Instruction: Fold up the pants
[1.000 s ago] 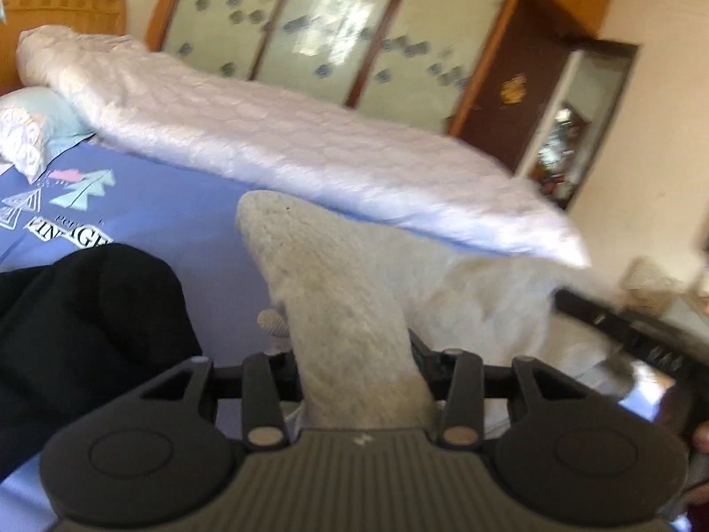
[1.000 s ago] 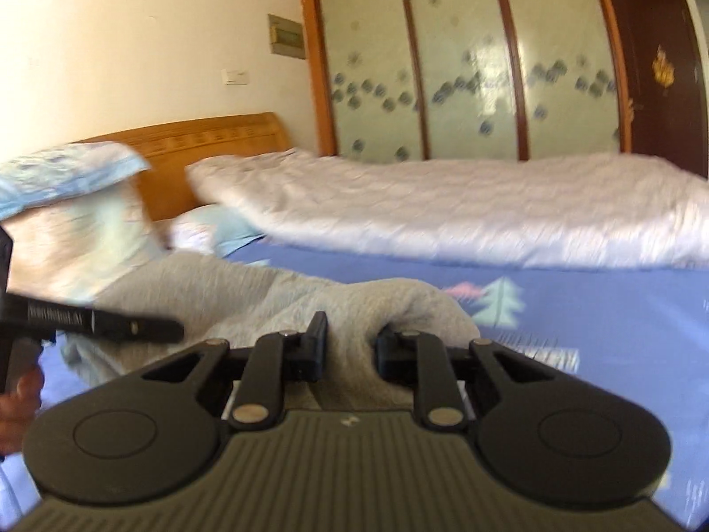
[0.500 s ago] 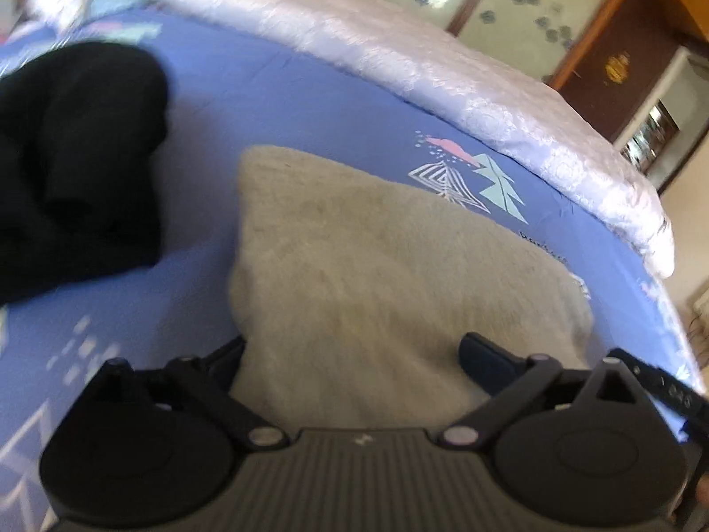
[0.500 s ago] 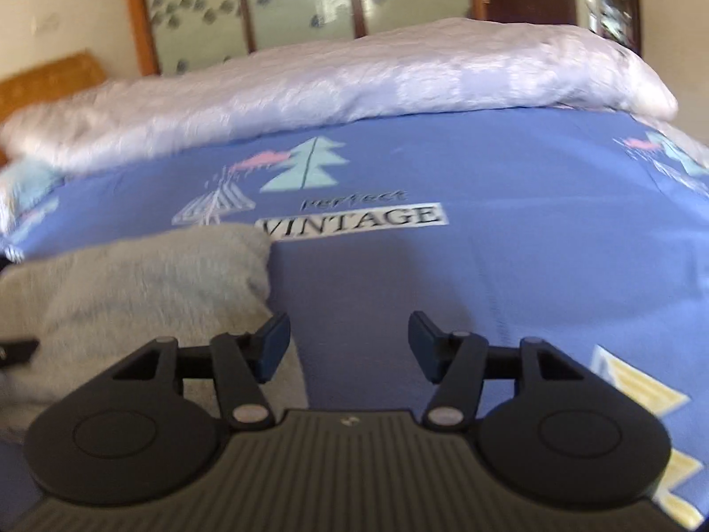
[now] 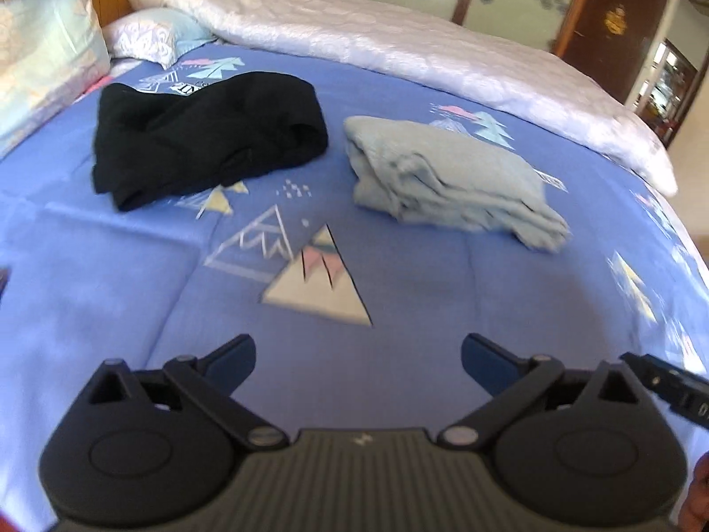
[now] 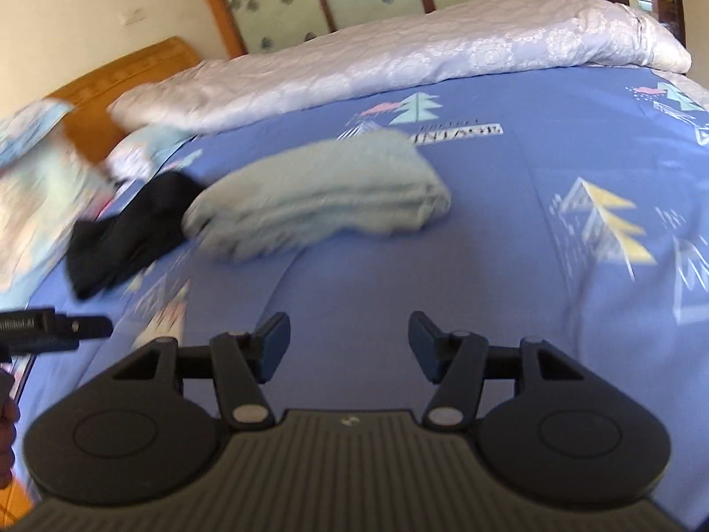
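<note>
The grey pants (image 5: 443,177) lie folded in a thick bundle on the blue patterned bedsheet (image 5: 133,275). In the right wrist view the same grey pants (image 6: 319,190) sit ahead and slightly left. My left gripper (image 5: 359,350) hovers over bare sheet well short of the bundle; its jaws are opening wide and nothing is between them. My right gripper (image 6: 349,332) is open and empty too, also back from the pants.
A black garment (image 5: 204,133) lies crumpled left of the pants, also visible as the black garment (image 6: 124,239). A white quilt (image 5: 399,44) runs along the far side, with pillows (image 5: 44,53) and a wooden headboard at left. Wardrobe doors stand behind the bed.
Both grippers let go of the grey pants and pulled back toward the near side of the bed. The pants now rest folded on the sheet, and both sets of jaws stand wider.
</note>
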A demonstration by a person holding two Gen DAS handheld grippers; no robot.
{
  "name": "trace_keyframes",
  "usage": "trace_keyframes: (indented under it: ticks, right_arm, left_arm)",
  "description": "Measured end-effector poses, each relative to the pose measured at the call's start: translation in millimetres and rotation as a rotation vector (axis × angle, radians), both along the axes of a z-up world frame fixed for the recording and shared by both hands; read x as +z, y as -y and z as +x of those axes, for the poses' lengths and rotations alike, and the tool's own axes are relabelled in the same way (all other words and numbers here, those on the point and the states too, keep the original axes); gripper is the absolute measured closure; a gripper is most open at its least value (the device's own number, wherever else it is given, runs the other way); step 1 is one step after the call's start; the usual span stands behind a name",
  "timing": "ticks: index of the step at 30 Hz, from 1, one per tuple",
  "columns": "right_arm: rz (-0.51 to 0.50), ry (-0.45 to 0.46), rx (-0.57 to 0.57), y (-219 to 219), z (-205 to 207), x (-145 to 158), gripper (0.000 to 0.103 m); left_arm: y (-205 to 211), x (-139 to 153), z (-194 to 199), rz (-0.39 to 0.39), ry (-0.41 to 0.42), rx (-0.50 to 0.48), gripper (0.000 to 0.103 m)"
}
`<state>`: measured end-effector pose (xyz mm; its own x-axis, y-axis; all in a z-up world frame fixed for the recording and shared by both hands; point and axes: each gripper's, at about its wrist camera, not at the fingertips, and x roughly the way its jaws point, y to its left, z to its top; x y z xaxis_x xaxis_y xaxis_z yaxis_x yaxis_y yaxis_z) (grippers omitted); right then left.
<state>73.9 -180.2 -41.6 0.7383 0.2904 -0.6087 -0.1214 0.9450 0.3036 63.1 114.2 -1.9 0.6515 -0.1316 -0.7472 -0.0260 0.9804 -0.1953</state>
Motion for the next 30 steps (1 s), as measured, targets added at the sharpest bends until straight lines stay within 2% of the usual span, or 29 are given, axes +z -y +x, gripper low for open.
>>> trace_keyframes:
  ticks: [3,7,11,16,20,26,30]
  right_arm:
    - [0.018,-0.011,-0.002,-0.4,-40.1,5.4,0.039]
    - [0.050,-0.007,0.005,0.8,-76.2,15.1,0.023]
    - [0.043,0.010,-0.019,1.4,-98.9,22.8,0.015]
    - [0.077,-0.033,-0.049,6.8,-120.0,18.0,0.009]
    - [0.099,-0.067,-0.053,7.8,-137.1,9.7,0.008]
    - [0.100,-0.071,-0.067,3.4,-148.0,9.1,0.008]
    - [0.105,-0.057,-0.061,0.4,-149.2,9.6,0.008]
  left_arm:
    - [12.0,7.6,-29.6,-0.007,0.017,-0.016,0.000]
    - [28.3,20.7,-59.8,0.006,0.050,-0.061,0.000]
    - [50.4,30.1,-85.7,0.071,0.086,-0.074,0.000]
    - [73.1,35.0,-113.5,0.153,0.129,-0.056,0.000]
    - [88.5,32.5,-128.2,0.248,0.142,-0.051,0.000]
    - [93.8,27.6,-145.6,0.260,0.144,-0.043,0.000]
    - [96.0,32.1,-150.9,0.329,0.175,-0.009,0.000]
